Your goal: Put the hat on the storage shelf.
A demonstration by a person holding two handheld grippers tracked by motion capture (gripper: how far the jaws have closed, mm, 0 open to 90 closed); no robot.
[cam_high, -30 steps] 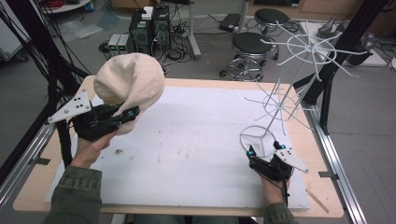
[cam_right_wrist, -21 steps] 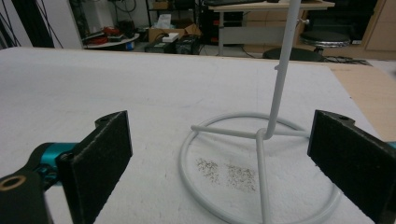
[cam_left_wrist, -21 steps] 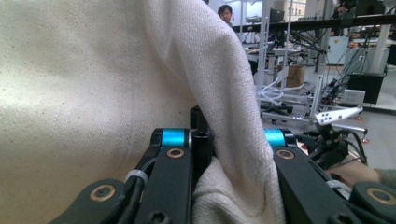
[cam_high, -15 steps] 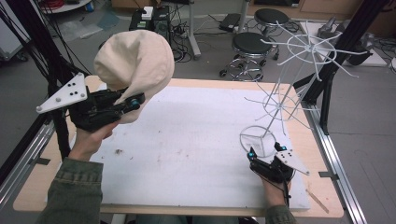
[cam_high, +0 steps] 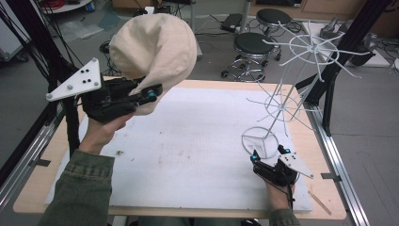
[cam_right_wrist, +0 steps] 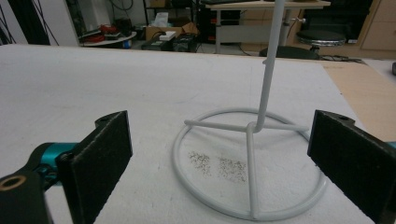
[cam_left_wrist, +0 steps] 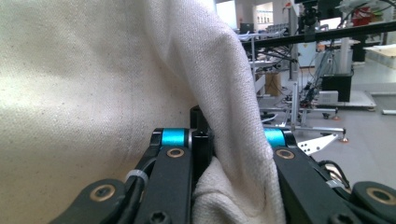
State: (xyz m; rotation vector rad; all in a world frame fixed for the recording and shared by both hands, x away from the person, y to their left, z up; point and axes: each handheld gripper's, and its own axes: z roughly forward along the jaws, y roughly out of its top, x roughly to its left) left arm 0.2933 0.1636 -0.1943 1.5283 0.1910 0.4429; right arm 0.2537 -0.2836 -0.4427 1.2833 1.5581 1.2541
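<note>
The table [cam_high: 197, 155] is seen from above and from the person's side in the high view, facing forward and down, at a middle distance. The left gripper view is taken along its own jaws, pressed close against cream cloth [cam_left_wrist: 93, 84]. The right gripper view is set low, near the white wire stand [cam_right_wrist: 252, 163], whose ring base [cam_high: 260, 142] is shared with the high view.

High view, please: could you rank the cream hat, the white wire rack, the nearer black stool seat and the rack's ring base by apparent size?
1. white wire rack, tallest and widest overall
2. cream hat, held up nearer the camera, so it looks enlarged
3. black stool seat and ring base: much alike; the stool stands farther off, so unranked
</note>
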